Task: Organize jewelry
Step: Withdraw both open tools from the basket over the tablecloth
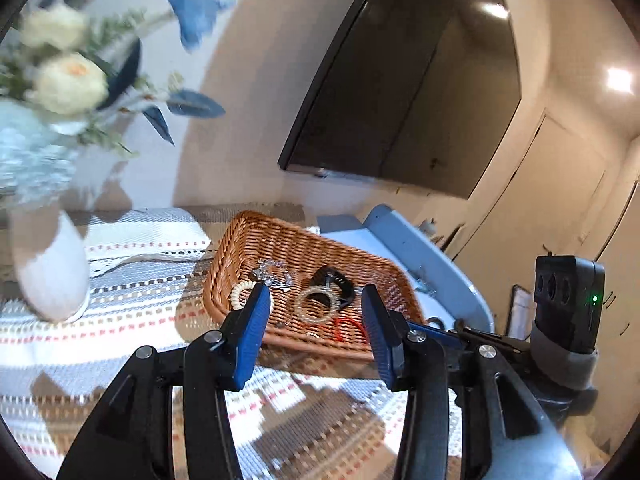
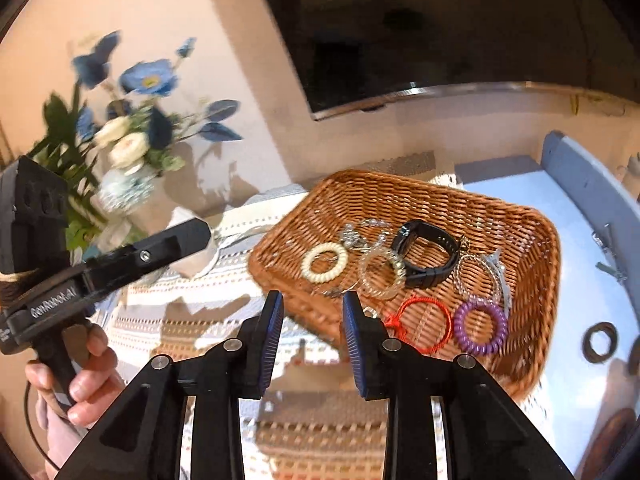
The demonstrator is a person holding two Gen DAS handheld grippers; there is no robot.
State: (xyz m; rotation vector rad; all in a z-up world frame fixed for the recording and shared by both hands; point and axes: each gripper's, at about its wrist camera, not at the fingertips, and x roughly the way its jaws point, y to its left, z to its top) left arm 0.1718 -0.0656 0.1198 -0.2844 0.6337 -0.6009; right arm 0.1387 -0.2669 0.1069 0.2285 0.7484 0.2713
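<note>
A brown wicker basket (image 1: 248, 236) (image 2: 532, 240) on the striped cloth holds jewelry: a cream coil ring (image 2: 319, 262), a clear coil ring (image 2: 381, 272) (image 1: 317, 305), a black watch band (image 2: 426, 250) (image 1: 334, 280), a red cord loop (image 2: 424, 324), a purple coil ring (image 2: 482, 326) and silver pieces (image 2: 480, 272). My left gripper (image 1: 316, 300) is open and empty, just short of the basket's near rim. My right gripper (image 2: 312, 304) is open and empty, at the basket's near left corner.
A white vase of blue and white flowers (image 1: 52, 264) (image 2: 132, 148) stands left of the basket. A blue-rimmed white tray (image 1: 432, 256) (image 2: 576, 240) lies right of it, with a dark ring (image 2: 599, 342) on it. A dark TV screen (image 1: 400, 88) hangs behind.
</note>
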